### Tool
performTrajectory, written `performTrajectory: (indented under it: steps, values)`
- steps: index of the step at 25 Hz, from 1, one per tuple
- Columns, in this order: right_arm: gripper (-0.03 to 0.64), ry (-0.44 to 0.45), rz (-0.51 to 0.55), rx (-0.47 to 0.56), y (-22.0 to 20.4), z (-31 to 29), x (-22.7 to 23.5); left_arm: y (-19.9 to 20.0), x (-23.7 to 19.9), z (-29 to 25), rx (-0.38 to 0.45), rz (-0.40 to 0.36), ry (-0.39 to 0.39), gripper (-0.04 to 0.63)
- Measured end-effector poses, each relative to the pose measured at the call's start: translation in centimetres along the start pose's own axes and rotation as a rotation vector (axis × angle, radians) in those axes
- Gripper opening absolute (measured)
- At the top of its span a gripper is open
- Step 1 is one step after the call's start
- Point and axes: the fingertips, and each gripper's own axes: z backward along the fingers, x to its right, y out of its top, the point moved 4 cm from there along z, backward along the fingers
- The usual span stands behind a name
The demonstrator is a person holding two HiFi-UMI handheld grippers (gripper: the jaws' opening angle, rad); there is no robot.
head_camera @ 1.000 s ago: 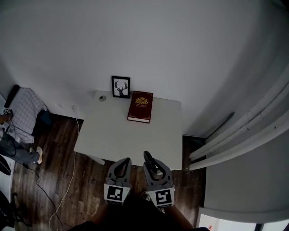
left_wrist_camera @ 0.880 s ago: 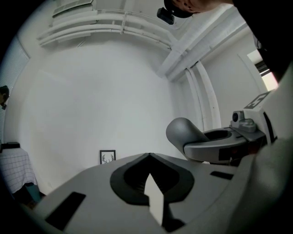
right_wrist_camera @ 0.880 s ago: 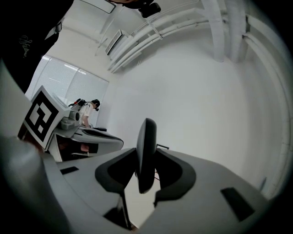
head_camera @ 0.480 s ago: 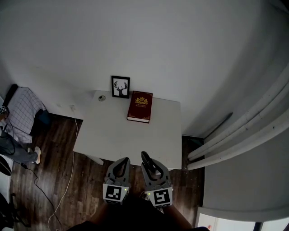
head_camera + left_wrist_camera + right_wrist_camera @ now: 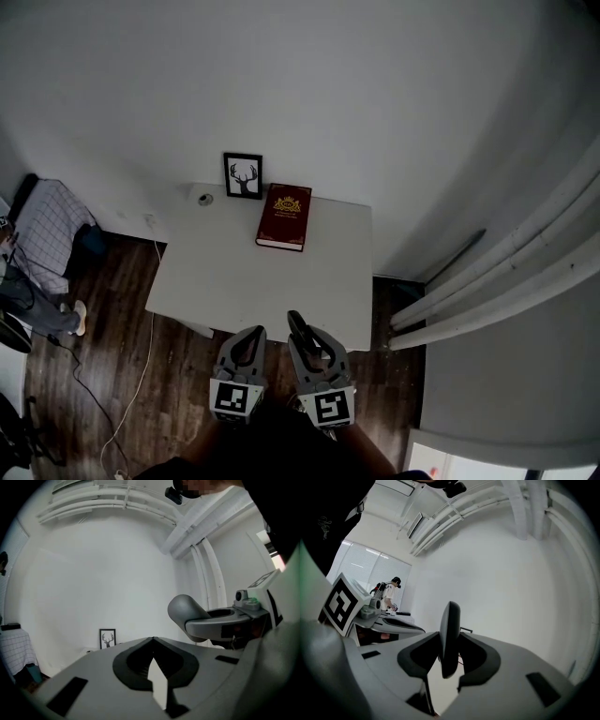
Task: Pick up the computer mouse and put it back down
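Note:
A black computer mouse (image 5: 302,335) stands on edge between the jaws of my right gripper (image 5: 306,330), which is shut on it. In the right gripper view the mouse (image 5: 451,616) rises upright in front of the pale wall, clamped by both pads of that gripper (image 5: 449,638). My left gripper (image 5: 249,336) hangs beside it to the left, shut with nothing in it; its closed tips (image 5: 153,639) meet in the left gripper view. Both grippers hover just before the near edge of the white table (image 5: 234,277).
A dark red book (image 5: 284,217), a framed deer picture (image 5: 243,175) and a small round object (image 5: 204,199) sit at the table's far side by the wall. A cable (image 5: 141,370) runs over the wooden floor at left. White pipes (image 5: 497,281) slant at right.
The head view has drifted a little, so the table sits slightly higher and further left. Both grippers keep their place side by side, and the mouse stays clamped in the right one.

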Motion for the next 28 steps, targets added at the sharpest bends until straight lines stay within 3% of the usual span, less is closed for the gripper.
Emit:
performTrajectory:
  steps: [7,16,24,28]
  values:
    - [0.137,0.054,0.0,0.008,-1.2,-0.6,1.7,-0.7,1.0,-0.4,-0.029,-0.008,0.066,0.0]
    - [0.137,0.127,0.005,-0.034,-2.1,-4.6,1.9,-2.8,-2.0,-2.0,-0.108,0.002,0.141,0.0]
    - [0.137,0.152,0.02,-0.154,-3.7,-10.6,0.7,-5.1,-6.6,-4.2,-0.174,0.021,0.1,0.0]
    - [0.137,0.154,0.025,-0.181,-3.9,-14.2,0.3,-5.2,-10.1,-5.9,-0.164,0.026,0.093,0.0]
